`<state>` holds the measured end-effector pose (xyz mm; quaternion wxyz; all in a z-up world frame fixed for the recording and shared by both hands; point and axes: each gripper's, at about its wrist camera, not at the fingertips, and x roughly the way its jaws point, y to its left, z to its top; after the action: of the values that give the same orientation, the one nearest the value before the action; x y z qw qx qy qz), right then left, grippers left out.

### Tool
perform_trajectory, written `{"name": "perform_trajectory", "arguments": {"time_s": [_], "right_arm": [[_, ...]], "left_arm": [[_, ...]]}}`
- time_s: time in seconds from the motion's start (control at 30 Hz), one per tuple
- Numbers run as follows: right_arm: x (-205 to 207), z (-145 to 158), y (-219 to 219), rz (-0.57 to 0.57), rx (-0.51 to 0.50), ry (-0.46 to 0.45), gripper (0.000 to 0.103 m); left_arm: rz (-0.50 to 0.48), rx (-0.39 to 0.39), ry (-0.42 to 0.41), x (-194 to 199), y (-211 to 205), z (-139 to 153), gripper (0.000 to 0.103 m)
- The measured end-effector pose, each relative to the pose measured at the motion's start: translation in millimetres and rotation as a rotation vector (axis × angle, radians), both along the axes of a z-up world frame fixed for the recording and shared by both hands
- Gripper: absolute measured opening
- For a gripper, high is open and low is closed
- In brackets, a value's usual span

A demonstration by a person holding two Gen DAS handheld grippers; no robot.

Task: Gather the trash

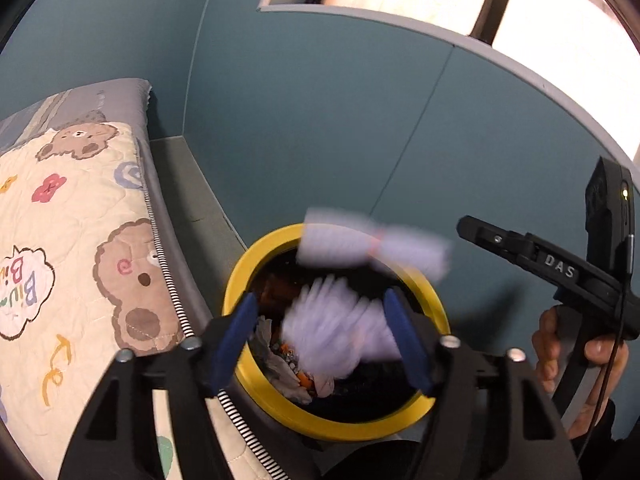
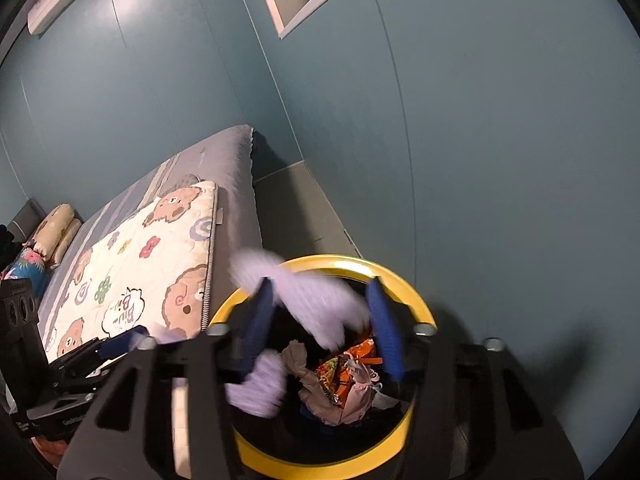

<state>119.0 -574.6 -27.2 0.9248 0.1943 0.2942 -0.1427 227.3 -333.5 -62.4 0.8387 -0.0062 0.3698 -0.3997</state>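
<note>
Both tongs sit over the yellow-rimmed bin (image 1: 336, 428), pointing down into it. Left gripper (image 1: 324, 344) stands wide, pads clear; a blurred lilac wad (image 1: 340, 336) is between its jaws, loose and apparently falling. Right gripper (image 2: 320, 328) is spread too, with a second lilac piece (image 2: 316, 308) blurred between its jaws, not pinched. Old wrappers (image 2: 340, 376) lie below the right tongs in the bin. Bed (image 1: 72, 240) is left of the left tongs. Judgement: release step. Best to hold both tongs inside the rim line until the pieces land, then lift straight up, avoiding rim contact.
</note>
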Motion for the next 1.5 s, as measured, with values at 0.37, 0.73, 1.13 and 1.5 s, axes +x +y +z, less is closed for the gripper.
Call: {"name": "perform_trajectory", "arguments": {"time_s": [0.37, 0.73, 1.13, 1.5], "right_arm": [[-1, 17, 26, 0.027, -0.002, -0.022, 0.051], [30, 12, 144, 0.276, -0.009, 0.031, 0.051], [42, 9, 275, 0.380, -0.082, 0.015, 0.095], [-15, 59, 318, 0.284, -0.256, -0.302, 0.095]], "left_arm": [[0.125, -0.049, -0.021, -6, 67, 19, 0.067], [0.368, -0.032, -0.044, -33, 198, 16, 0.067], [0.643, -0.041, -0.151, -75, 318, 19, 0.095], [0.782, -0.026, -0.442, -147, 334, 62, 0.095]]}}
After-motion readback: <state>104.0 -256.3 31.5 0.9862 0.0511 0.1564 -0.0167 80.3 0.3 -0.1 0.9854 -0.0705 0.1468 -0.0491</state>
